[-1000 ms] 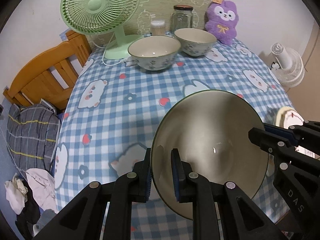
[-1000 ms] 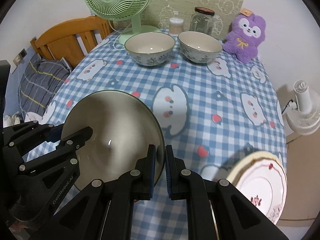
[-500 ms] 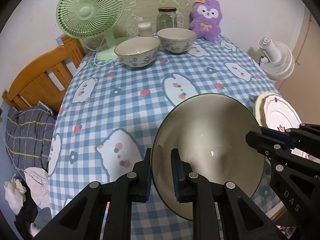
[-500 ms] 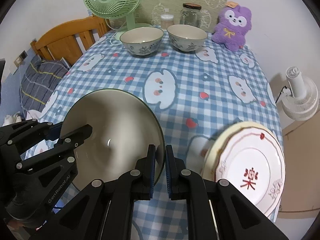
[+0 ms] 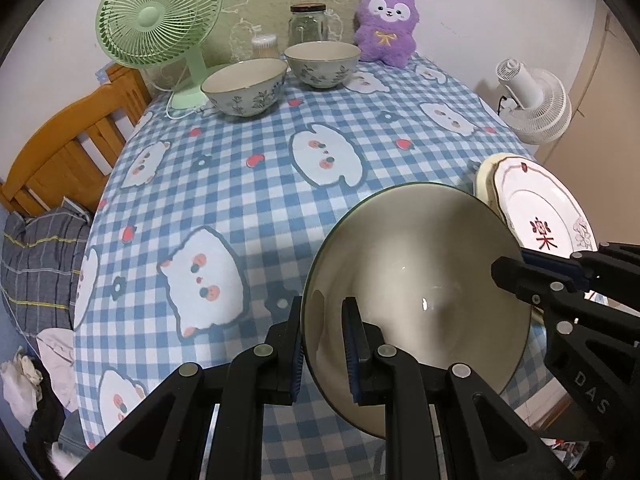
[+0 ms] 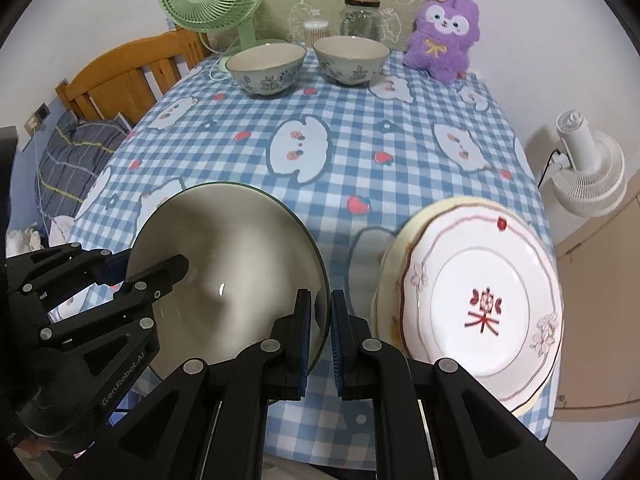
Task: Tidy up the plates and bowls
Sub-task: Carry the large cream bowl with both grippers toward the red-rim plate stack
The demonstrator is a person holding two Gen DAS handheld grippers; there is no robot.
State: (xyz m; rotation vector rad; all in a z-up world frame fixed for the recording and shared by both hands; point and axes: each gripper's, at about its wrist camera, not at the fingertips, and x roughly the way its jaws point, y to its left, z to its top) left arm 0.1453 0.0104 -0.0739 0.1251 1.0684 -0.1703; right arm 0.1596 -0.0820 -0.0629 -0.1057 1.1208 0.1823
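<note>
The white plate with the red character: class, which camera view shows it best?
The right wrist view: the white plate shows nearly whole, red character and rim decoration clear. The left wrist view catches it at the frame's right, partly hidden behind the large bowl.

Big cream ceramic bowl with a dark green rim (image 5: 416, 280) is up off the blue checked tablecloth (image 5: 248, 200), tilted. White patterned plates (image 6: 480, 304) stacked at its near right edge; two floral bowls (image 6: 266, 68) by the far edge.
</note>
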